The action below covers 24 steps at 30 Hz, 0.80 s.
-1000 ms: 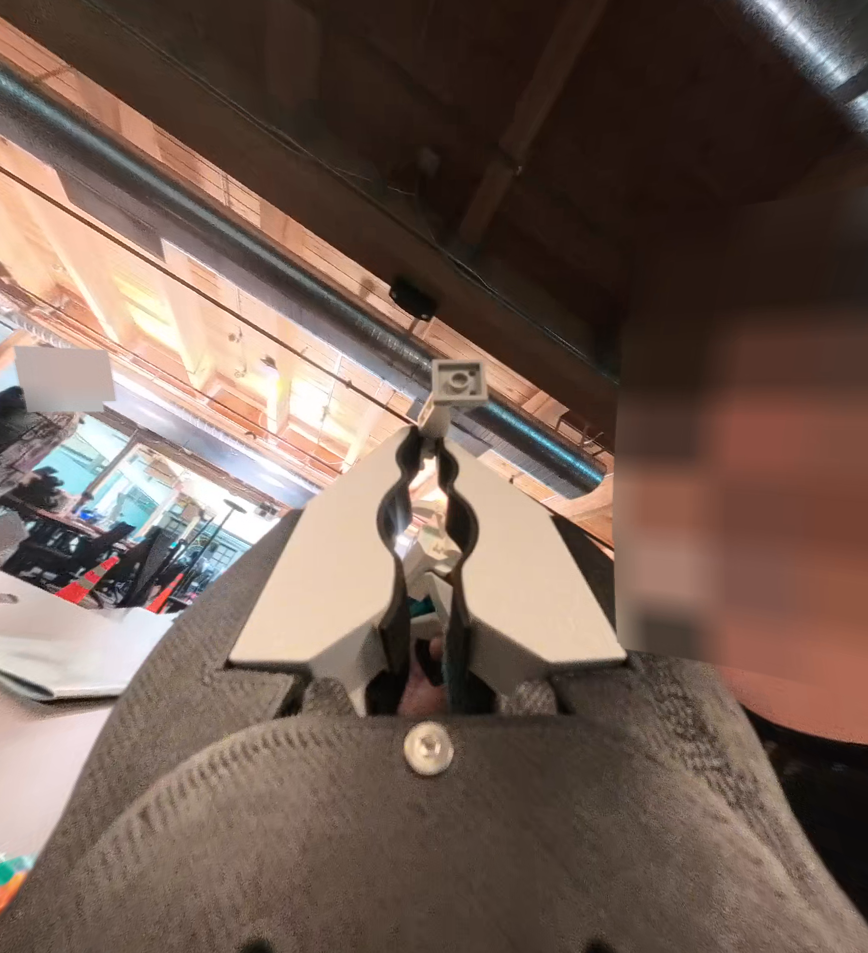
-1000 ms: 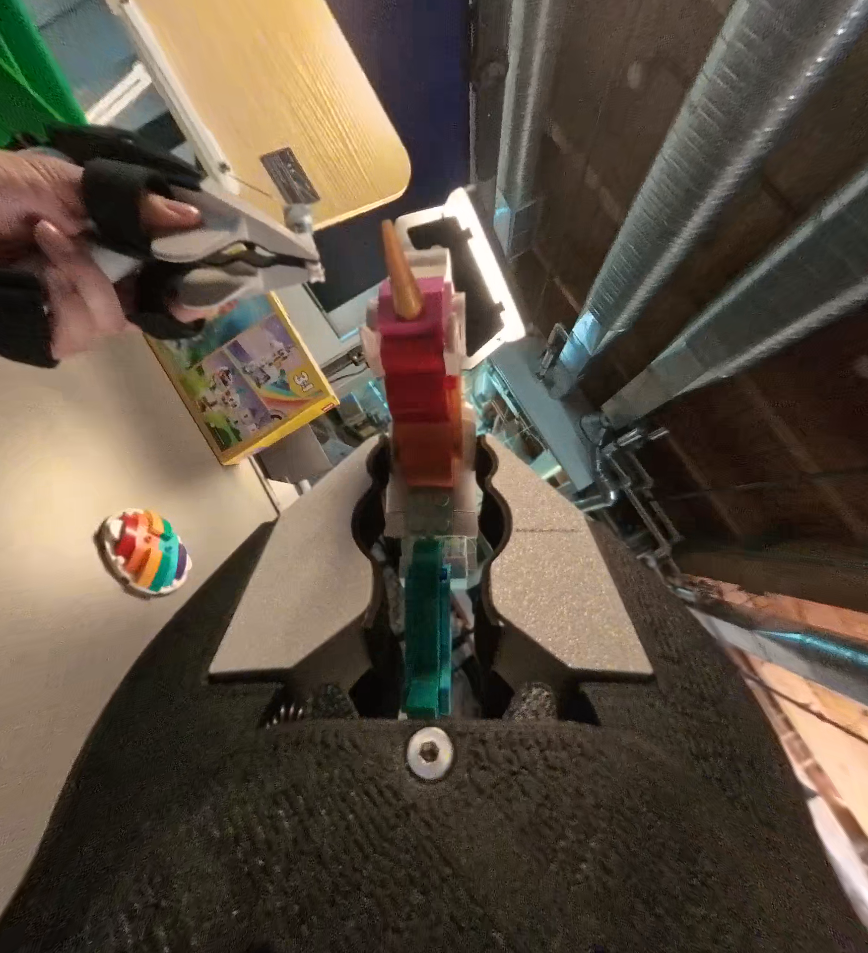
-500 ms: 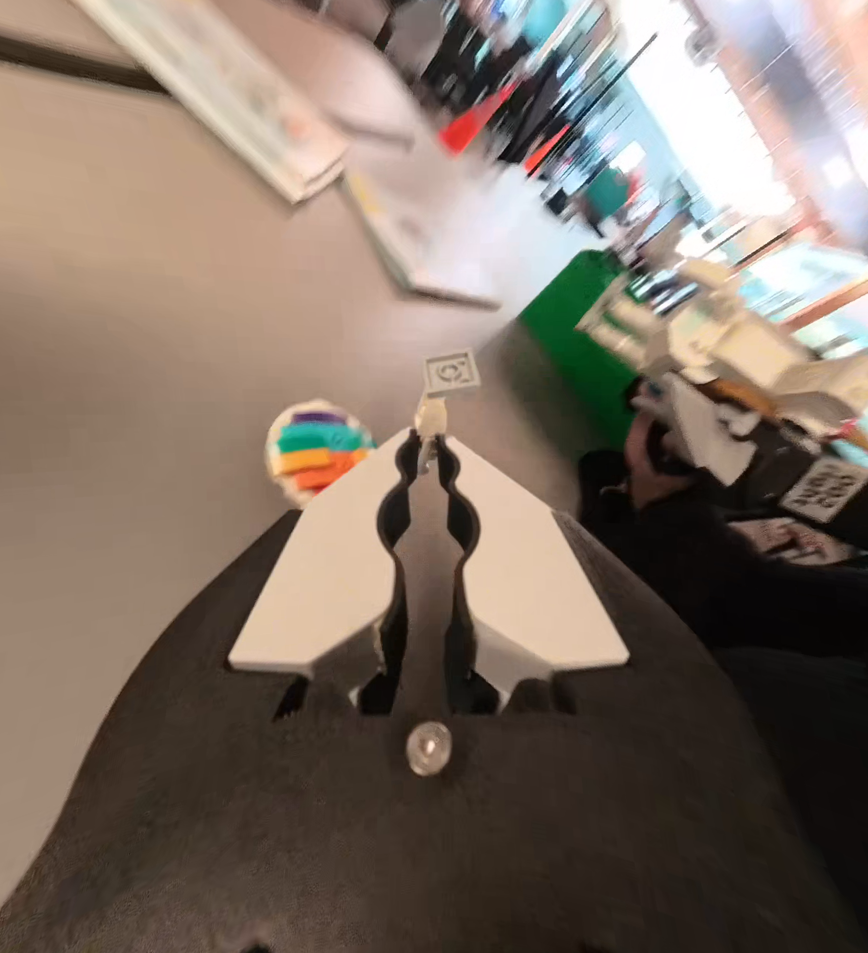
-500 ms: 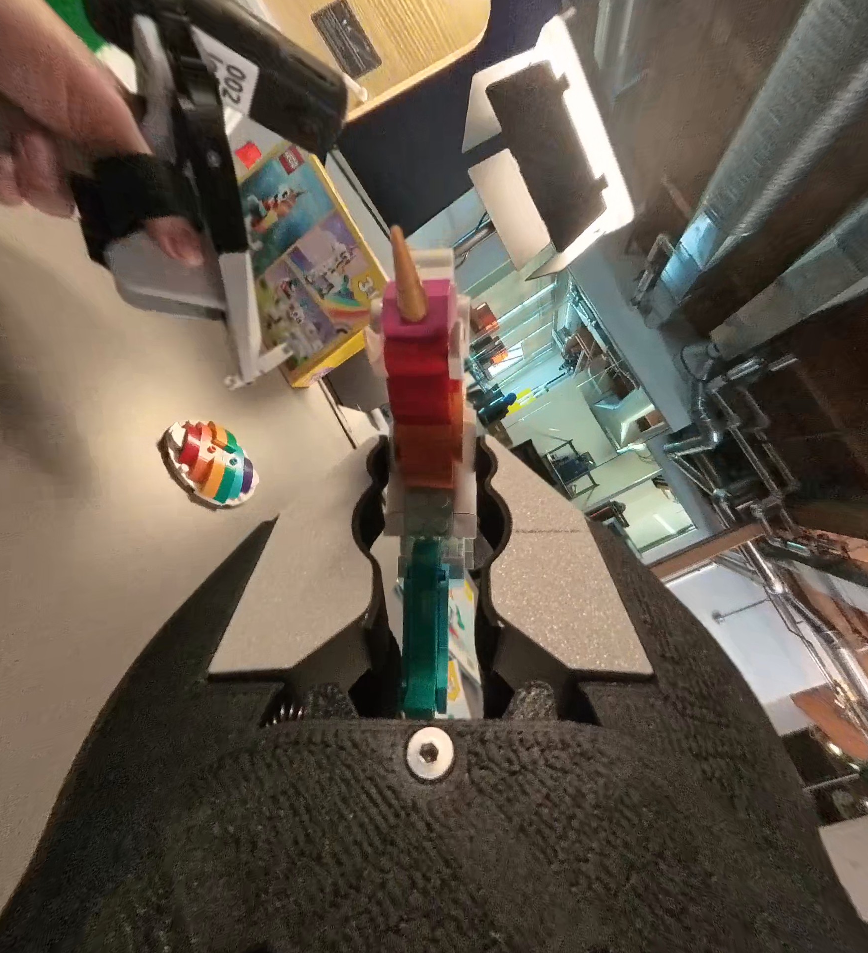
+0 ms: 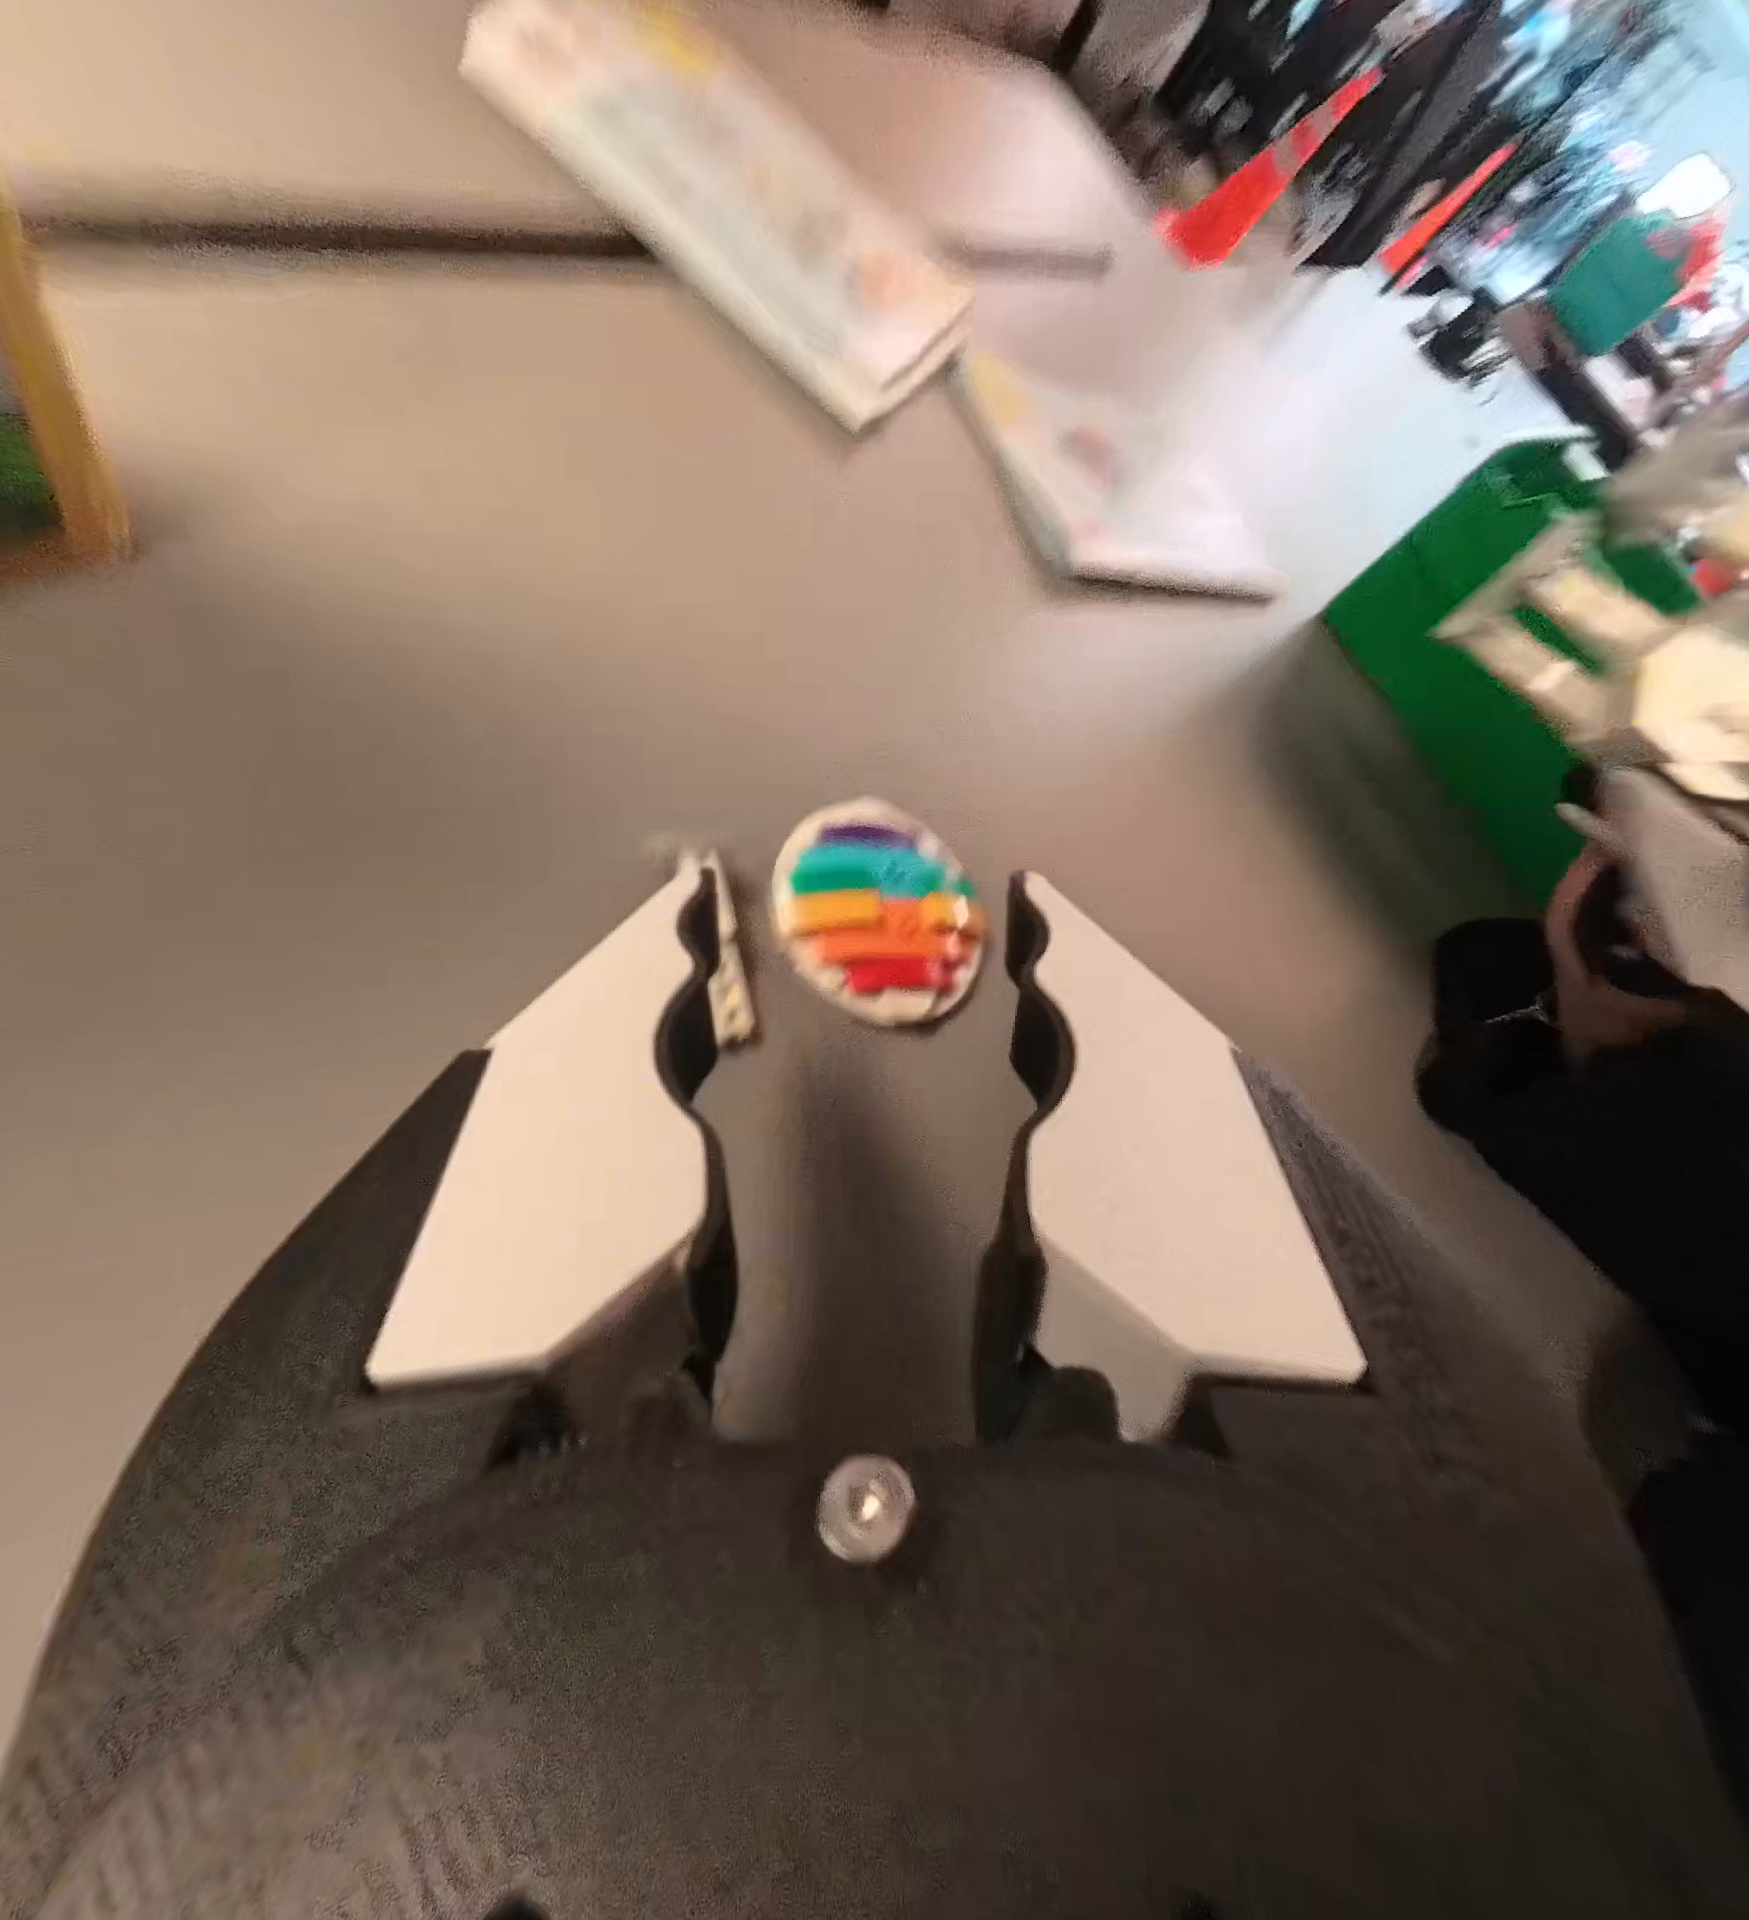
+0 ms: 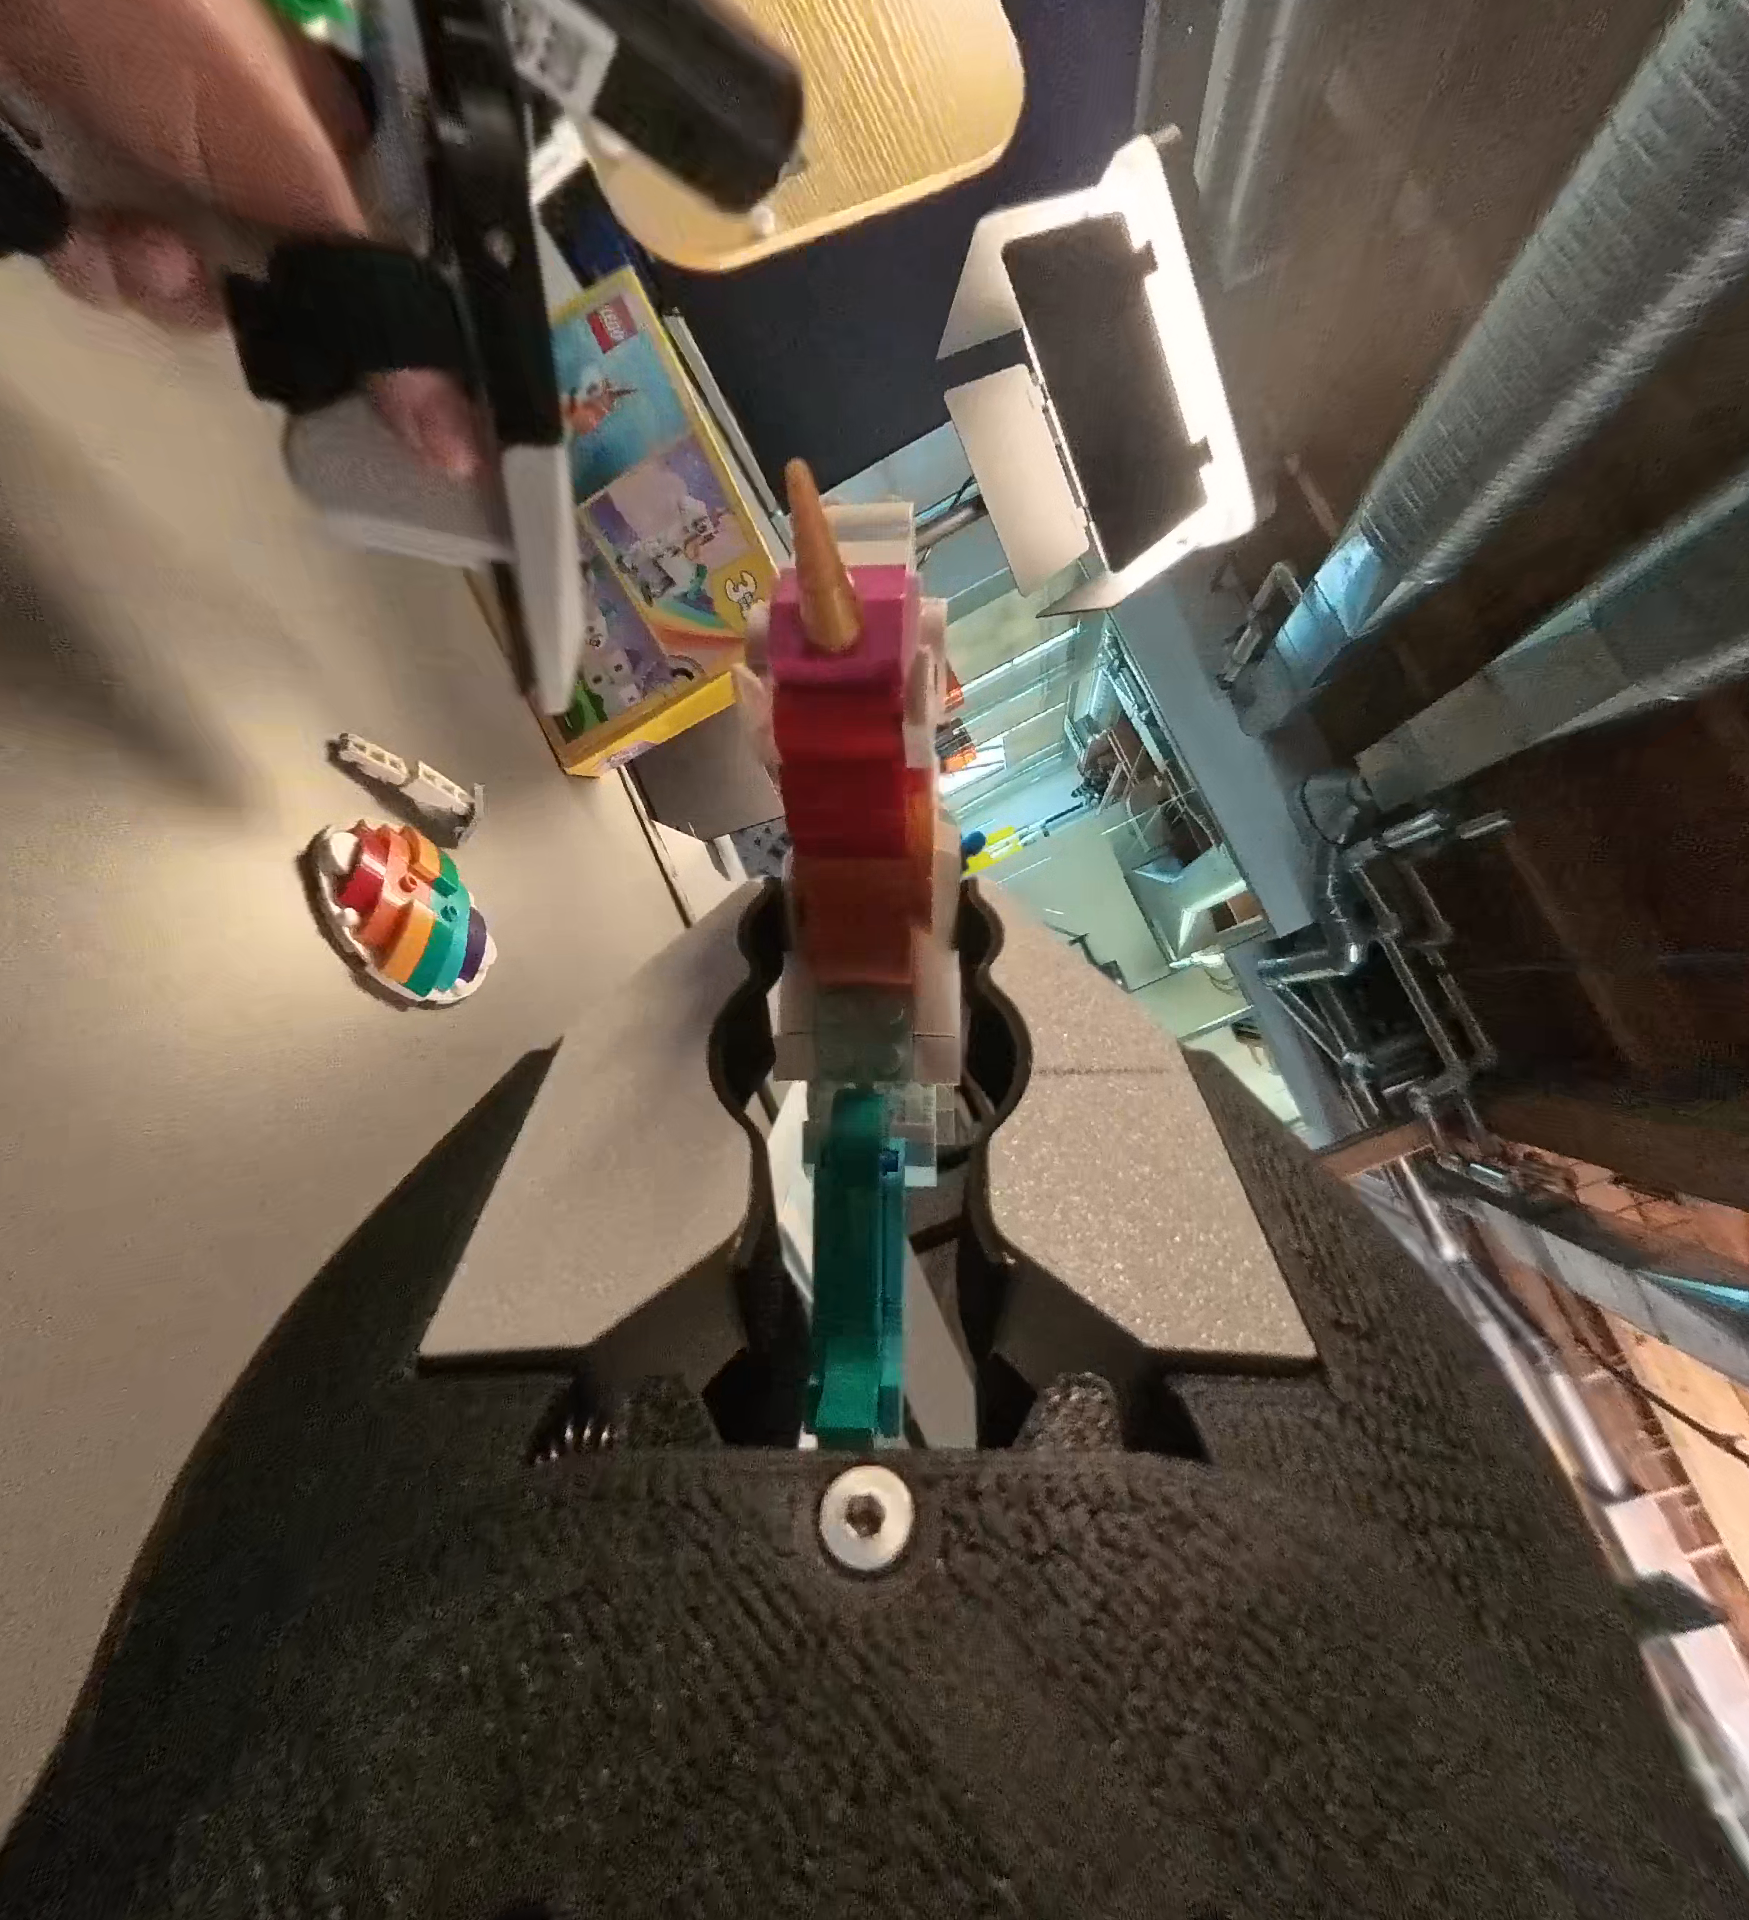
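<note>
My left gripper (image 5: 854, 899) is open and empty above the grey table (image 5: 330, 727). A round rainbow brick disc (image 5: 875, 914) lies on the table between and beyond its fingertips. A small grey brick piece (image 5: 730, 961) lies beside the left fingertip. My right gripper (image 6: 865, 914) is shut on a brick unicorn (image 6: 854, 790) with a gold horn, a pink, red and orange mane and a teal tail, held off the table. In the right wrist view the left gripper (image 6: 527, 499), held by a hand, hangs over the grey piece (image 6: 408, 784) and the disc (image 6: 397, 914).
A yellow toy box (image 6: 641, 530) stands at the table's far side. Booklets (image 5: 745, 197) lie on the table beyond the disc. A green bin (image 5: 1452, 665) and a person's dark sleeve (image 5: 1628, 1143) are to the right.
My left gripper swung down toward the table, opened and let go of the small grey piece, which now lies by the disc. The right gripper still holds the unicorn and has turned slightly.
</note>
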Each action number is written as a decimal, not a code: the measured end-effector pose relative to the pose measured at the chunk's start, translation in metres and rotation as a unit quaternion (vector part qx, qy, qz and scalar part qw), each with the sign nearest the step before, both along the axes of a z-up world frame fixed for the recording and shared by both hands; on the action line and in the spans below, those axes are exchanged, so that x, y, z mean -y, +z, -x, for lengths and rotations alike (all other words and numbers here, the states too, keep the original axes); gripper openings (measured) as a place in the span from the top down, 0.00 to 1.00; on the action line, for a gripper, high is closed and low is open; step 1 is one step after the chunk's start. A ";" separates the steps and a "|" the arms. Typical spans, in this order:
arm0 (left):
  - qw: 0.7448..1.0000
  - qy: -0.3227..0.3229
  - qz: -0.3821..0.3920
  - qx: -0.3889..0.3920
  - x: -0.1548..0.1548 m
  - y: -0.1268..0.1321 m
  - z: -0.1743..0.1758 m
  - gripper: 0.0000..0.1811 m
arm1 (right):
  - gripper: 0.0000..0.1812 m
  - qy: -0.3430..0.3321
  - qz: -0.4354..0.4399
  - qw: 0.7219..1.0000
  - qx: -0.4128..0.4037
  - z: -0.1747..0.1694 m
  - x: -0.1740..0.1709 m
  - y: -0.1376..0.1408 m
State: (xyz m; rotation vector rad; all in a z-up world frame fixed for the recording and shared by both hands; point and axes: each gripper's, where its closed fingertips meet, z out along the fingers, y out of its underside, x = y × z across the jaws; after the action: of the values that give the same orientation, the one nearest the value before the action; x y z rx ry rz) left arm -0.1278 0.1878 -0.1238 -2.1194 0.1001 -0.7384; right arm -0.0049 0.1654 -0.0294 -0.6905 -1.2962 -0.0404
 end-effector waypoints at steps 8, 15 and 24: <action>0.805 -0.151 -0.415 -0.396 0.032 0.077 -0.078 0.75 | 0.82 0.027 -0.024 0.996 0.085 0.008 0.012 -0.019; 0.771 -0.178 -0.452 -0.411 0.036 0.070 -0.092 0.77 | 0.82 0.049 -0.068 0.986 0.143 0.011 0.027 -0.033; 0.743 -0.137 -0.477 -0.449 0.028 0.069 -0.084 0.72 | 0.82 0.097 0.024 0.991 0.091 0.013 0.036 -0.027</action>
State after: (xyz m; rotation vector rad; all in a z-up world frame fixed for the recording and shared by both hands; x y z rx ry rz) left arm -0.0436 0.1597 -0.0552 -1.2478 1.0874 0.2741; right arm -0.0177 0.1298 -0.0563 -0.6086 -1.5385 0.0885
